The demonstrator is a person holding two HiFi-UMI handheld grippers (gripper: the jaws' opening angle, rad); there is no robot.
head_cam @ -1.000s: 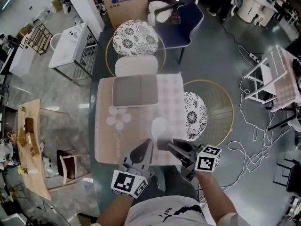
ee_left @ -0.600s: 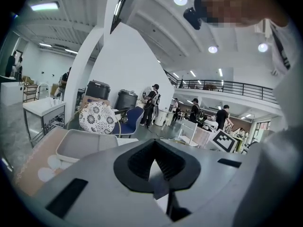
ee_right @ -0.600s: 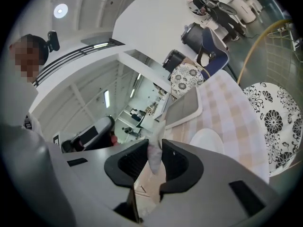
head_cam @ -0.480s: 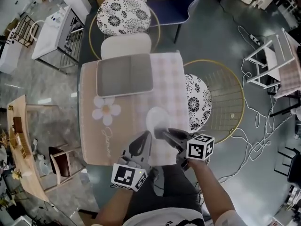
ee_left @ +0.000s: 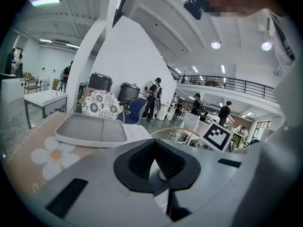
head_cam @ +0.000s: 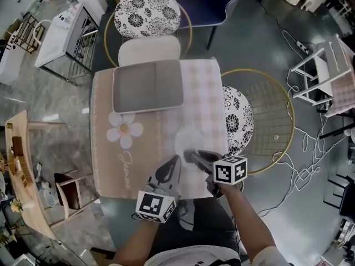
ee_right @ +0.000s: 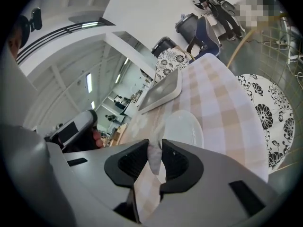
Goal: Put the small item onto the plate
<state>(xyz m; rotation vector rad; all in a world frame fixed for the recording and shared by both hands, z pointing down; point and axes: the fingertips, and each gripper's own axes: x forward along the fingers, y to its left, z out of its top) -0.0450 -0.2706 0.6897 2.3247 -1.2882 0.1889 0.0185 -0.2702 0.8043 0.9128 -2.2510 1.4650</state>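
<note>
**Carried, not yet set down**

In the head view, the worktop (head_cam: 127, 159) carries a grey tray (head_cam: 147, 86) at its far end and a white plate (head_cam: 191, 140) near our edge. The right tool (head_cam: 194, 155) points at the plate's near rim. The left tool (head_cam: 173, 166) sits just beside it over the cloth. We judge both are kept close so the drop needs only a short reach. The small item is too small to find from up here.

In the left gripper view, the left tool (ee_left: 155, 162) has its jaws pressed together at the tips, and nothing sits in them. It seems to be along only as company. A pale sliver shows through the gap behind the tips, and we cannot tell whether it is plate or cloth. The tray (ee_left: 90, 129) lies ahead to the left.

In the right gripper view, the right tool (ee_right: 154, 148) is pinching the small item (ee_right: 153, 157), a thin pale piece standing upright between the pads. The bare plate (ee_right: 182, 126) lies straight ahead past the tips, so the item is in the air and not yet on it. The downward tilt suits letting go over the dish. The tool's body cuts off the item's lower end, and we cannot say what the item is.
</note>
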